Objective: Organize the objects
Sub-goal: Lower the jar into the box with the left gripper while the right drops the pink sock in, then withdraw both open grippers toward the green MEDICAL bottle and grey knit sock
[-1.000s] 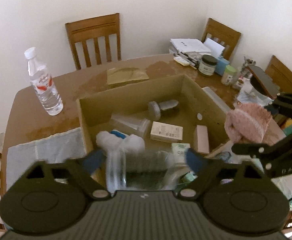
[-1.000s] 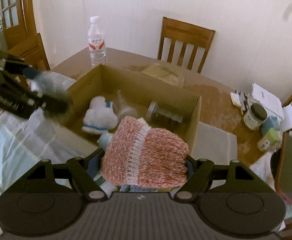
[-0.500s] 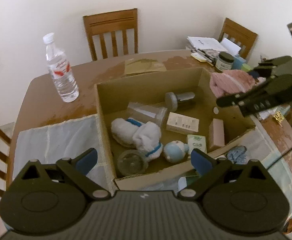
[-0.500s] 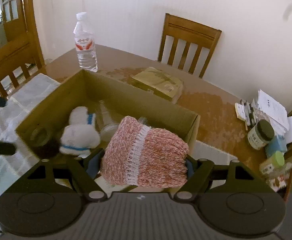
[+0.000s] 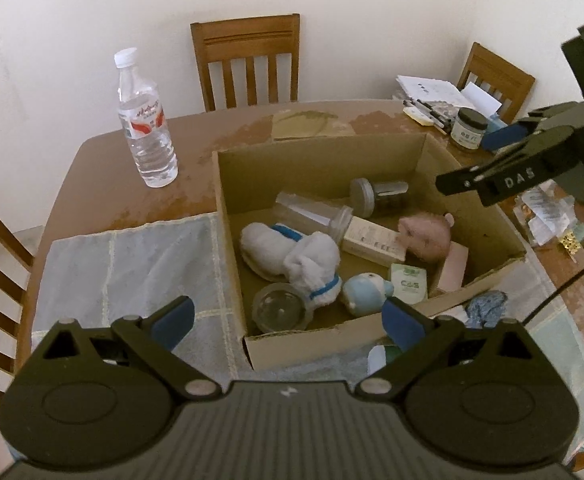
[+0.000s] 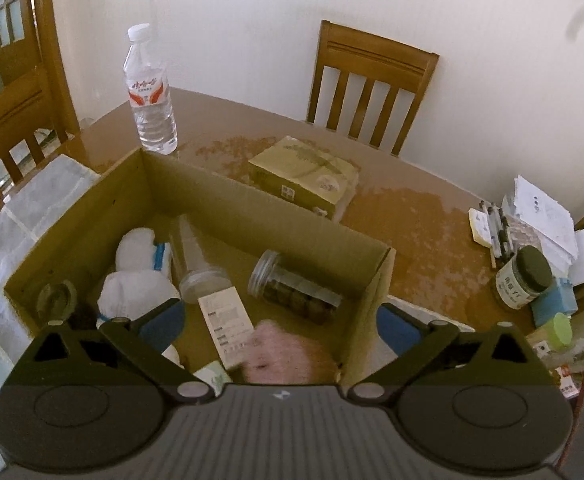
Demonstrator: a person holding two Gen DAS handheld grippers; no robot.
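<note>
Right hand-held gripper (image 6: 279, 326): jaws opening wide above box's right wall, nothing between them.
Left hand-held gripper (image 5: 288, 318): spread, empty, over box's near wall.
Pink knit item (image 5: 425, 236): blurred, inside cardboard box (image 5: 323, 160), by right wall, touching white carton (image 5: 373, 240).
Water bottle (image 5: 146, 120): upright near desk (image 5: 104, 196) far-left corner.

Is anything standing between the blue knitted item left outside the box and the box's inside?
Only the cardboard box's near wall. The blue knitted item lies just outside it on the cloth; the box top is open, with nothing visible over it there.
</note>
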